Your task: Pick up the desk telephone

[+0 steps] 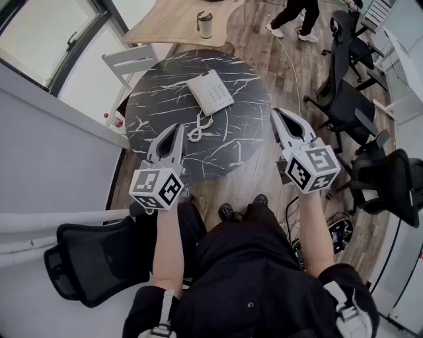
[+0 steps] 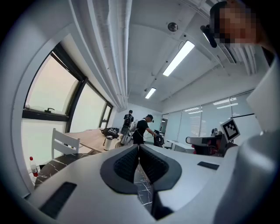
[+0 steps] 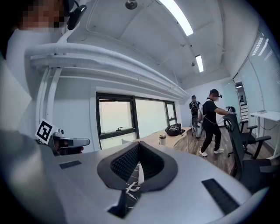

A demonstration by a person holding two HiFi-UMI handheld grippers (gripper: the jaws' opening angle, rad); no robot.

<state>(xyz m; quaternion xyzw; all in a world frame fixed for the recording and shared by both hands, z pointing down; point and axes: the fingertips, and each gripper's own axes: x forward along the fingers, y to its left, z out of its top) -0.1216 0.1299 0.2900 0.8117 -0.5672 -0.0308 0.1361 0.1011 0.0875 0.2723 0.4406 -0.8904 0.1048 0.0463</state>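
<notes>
A white desk telephone (image 1: 210, 92) lies on a round black marble table (image 1: 158, 99), its coiled cord (image 1: 199, 127) trailing toward me. My left gripper (image 1: 176, 127) hovers over the table's near edge, left of the cord, jaws shut and empty. Near the table's right edge, my right gripper (image 1: 275, 113) is held up, also shut with nothing held. In the left gripper view the jaws (image 2: 138, 146) meet, with only a sliver of table showing below. The right gripper view shows its jaws (image 3: 139, 143) closed, with the cord (image 3: 131, 188) and a white strip of the phone (image 3: 138, 171) peeking through the gap below.
A white chair (image 1: 129, 61) stands at the table's far left. Behind it, a wooden desk (image 1: 178, 20) carries a cup (image 1: 205, 25). Black office chairs (image 1: 347, 99) crowd the right side. People (image 3: 211, 122) stand in the background. A black chair (image 1: 92, 261) is beside me on the left.
</notes>
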